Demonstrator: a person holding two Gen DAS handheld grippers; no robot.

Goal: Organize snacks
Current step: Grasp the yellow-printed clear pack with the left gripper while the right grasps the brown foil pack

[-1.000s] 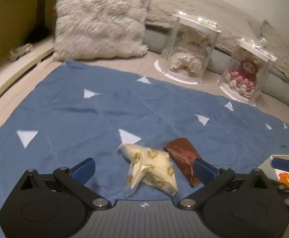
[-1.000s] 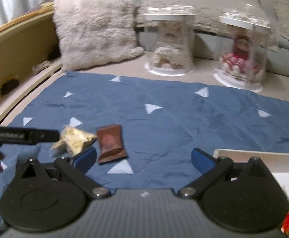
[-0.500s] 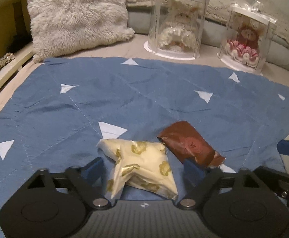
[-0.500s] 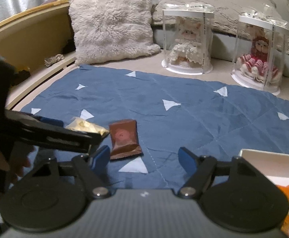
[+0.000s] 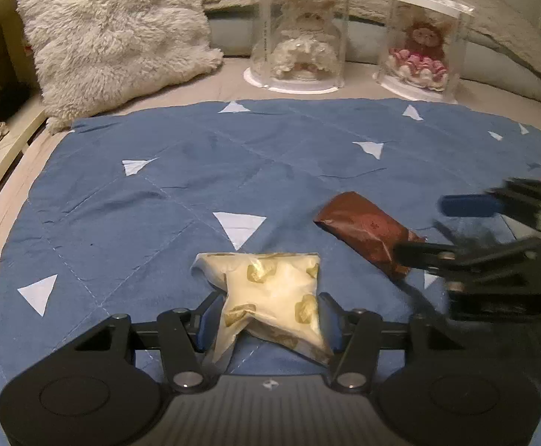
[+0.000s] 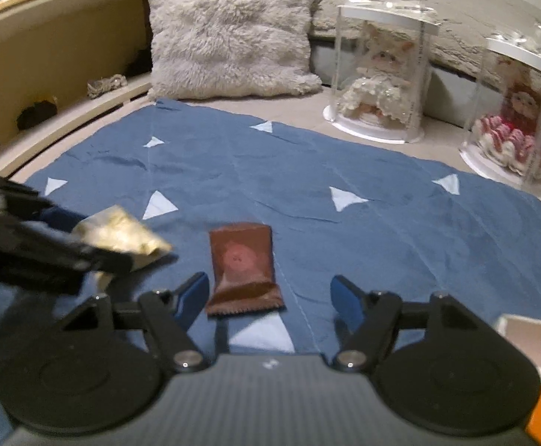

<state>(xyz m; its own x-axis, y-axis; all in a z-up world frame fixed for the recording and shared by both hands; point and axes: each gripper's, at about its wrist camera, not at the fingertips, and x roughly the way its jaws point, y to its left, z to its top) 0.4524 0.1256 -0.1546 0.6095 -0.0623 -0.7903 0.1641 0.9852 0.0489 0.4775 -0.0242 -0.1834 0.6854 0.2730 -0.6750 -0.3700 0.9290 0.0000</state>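
Cream packet [image 5: 274,297], gold-printed and crumpled, sits pinched in the left tool [image 5: 266,319] on the blue cloth [image 5: 196,171]. Brown packet [image 6: 241,265], flat with crimped ends, lies between the wide-spread fingers of the right tool [image 6: 270,297].

We see two snack packets on the cloth [image 5: 159,193]: the pouch [image 5: 270,290] lies left of the bar [image 5: 367,230], near but apart. The pouch sits between the left gripper's [image 5: 266,319] jaws; the bar lies just ahead of the right gripper [image 6: 270,297]. Behind the cloth stand a pillow [image 5: 114,37] at left and two doll cases [image 5: 300,37] [image 5: 423,41] at right.
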